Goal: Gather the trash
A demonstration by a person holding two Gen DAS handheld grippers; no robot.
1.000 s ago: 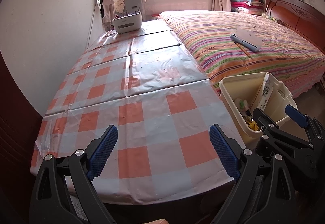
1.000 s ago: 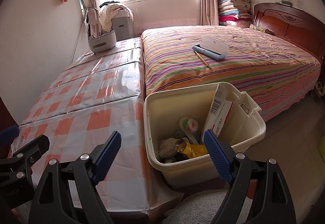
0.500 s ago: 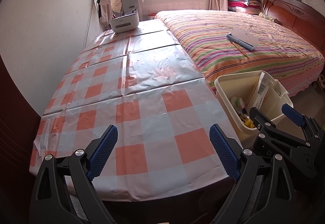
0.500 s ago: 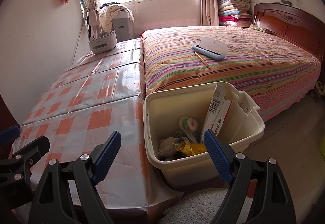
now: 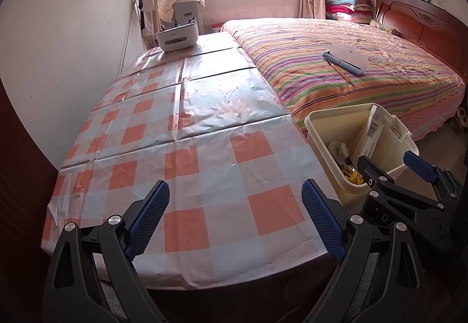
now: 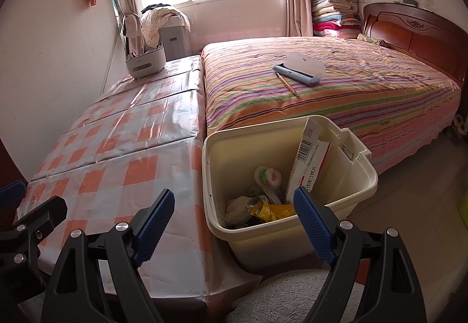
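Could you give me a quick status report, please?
Left tool and right tool open, empty. Trash bin beside checkered table, holding carton and wrappers. Nothing in the way.

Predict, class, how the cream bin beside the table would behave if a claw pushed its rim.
The cream bin is probably light: thin plastic walls, only a little trash at its bottom. Standing on smooth floor, it would likely slide rather than tip. The tall carton leaning inside may shift or topple.
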